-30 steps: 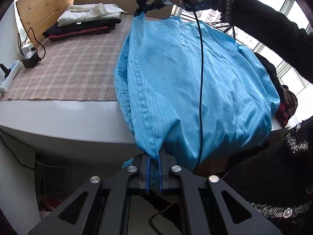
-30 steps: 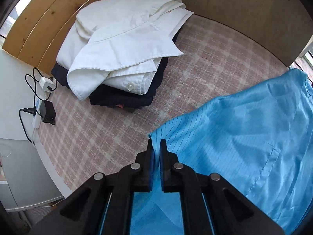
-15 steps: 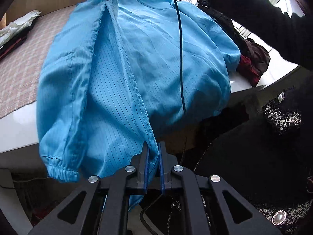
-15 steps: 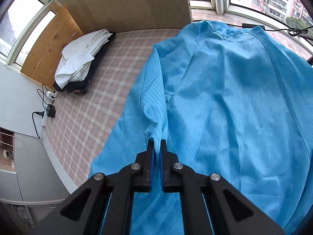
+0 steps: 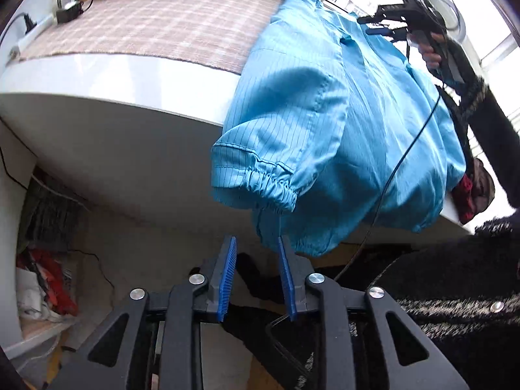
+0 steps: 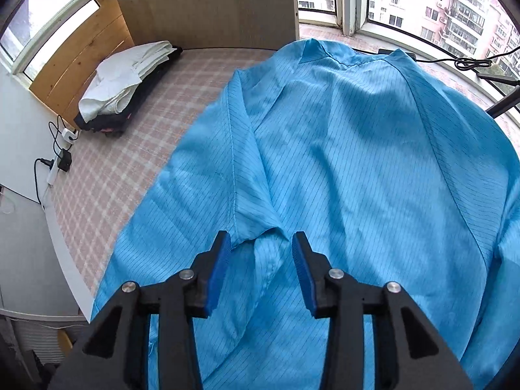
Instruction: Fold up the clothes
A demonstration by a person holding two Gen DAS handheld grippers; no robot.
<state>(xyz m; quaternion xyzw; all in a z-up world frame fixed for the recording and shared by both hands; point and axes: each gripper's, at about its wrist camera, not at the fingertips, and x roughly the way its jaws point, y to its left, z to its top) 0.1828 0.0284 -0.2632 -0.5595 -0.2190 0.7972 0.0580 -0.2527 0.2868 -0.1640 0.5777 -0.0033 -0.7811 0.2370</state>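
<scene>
A light blue pinstriped coat (image 6: 357, 149) lies spread over the checked cloth, with a sleeve folded in along its left side. Its lower part and an elastic cuff (image 5: 260, 188) hang over the table's front edge. My left gripper (image 5: 256, 256) is open just below the hanging hem, and the fabric brushes its right pad (image 5: 286, 269). My right gripper (image 6: 261, 253) is open above the coat's lower middle, where a fold of fabric sits between its blue pads (image 6: 217, 269). In the left wrist view my right gripper (image 5: 386, 22) hovers over the coat's far end, held by a hand (image 5: 432, 52).
A stack of folded clothes (image 6: 126, 81), white on top of dark ones, sits at the far left of the checked cloth (image 6: 130, 162). A power strip and adapter (image 6: 61, 162) lie at the left edge. Dark and red garments (image 5: 474, 195) are heaped on the right. Windows run behind.
Both grippers have opened and let go of the blue coat. The folded sleeve now rests on the coat, and the left gripper has dropped below the table edge.
</scene>
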